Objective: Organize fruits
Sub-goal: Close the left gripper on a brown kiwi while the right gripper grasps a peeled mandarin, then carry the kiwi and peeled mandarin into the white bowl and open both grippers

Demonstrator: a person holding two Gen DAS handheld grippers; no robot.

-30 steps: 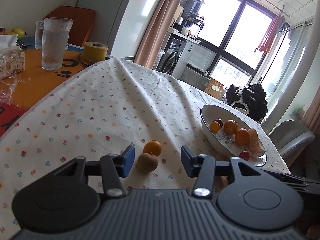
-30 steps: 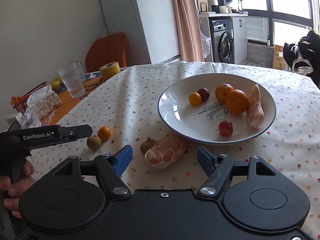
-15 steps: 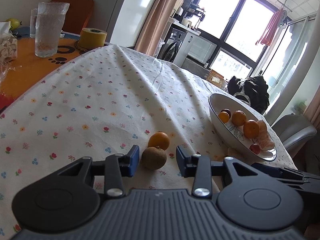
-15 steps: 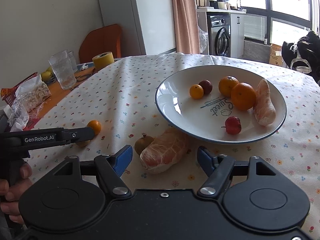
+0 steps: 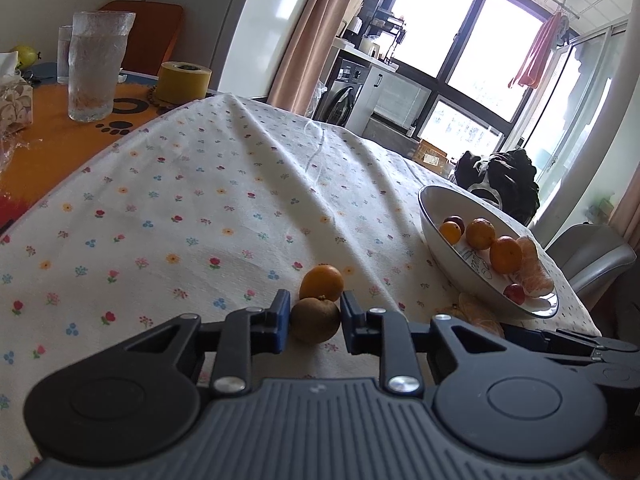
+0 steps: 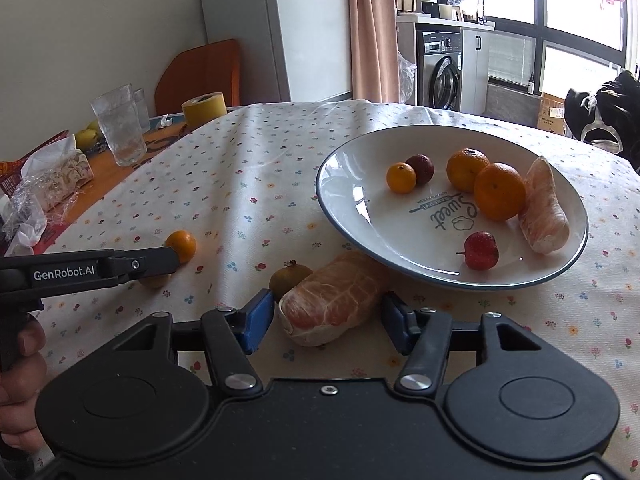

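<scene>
My left gripper [image 5: 314, 320] has its blue pads closed against a small brown fruit [image 5: 315, 320] that rests on the flowered cloth. A small orange [image 5: 321, 282] touches the fruit's far side. In the right wrist view that brown fruit [image 6: 154, 281] is mostly hidden under the left gripper's fingers [image 6: 160, 258]. My right gripper [image 6: 327, 320] is open, its pads on either side of a peeled citrus piece [image 6: 332, 300] without touching it. A second brown fruit [image 6: 290, 278] lies beside the piece. The white plate [image 6: 348, 216] behind holds several fruits.
A tall glass [image 5: 100, 68], a yellow tape roll [image 5: 184, 82] and a tissue pack [image 6: 60, 172] stand at the far left on the orange mat. A grey chair [image 5: 592, 256] is beyond the table's right edge. A hand [image 6: 20, 360] holds the left gripper.
The left gripper moved forward and narrowed its fingers until they met the brown fruit. The right gripper came closer to the peeled citrus piece, still open.
</scene>
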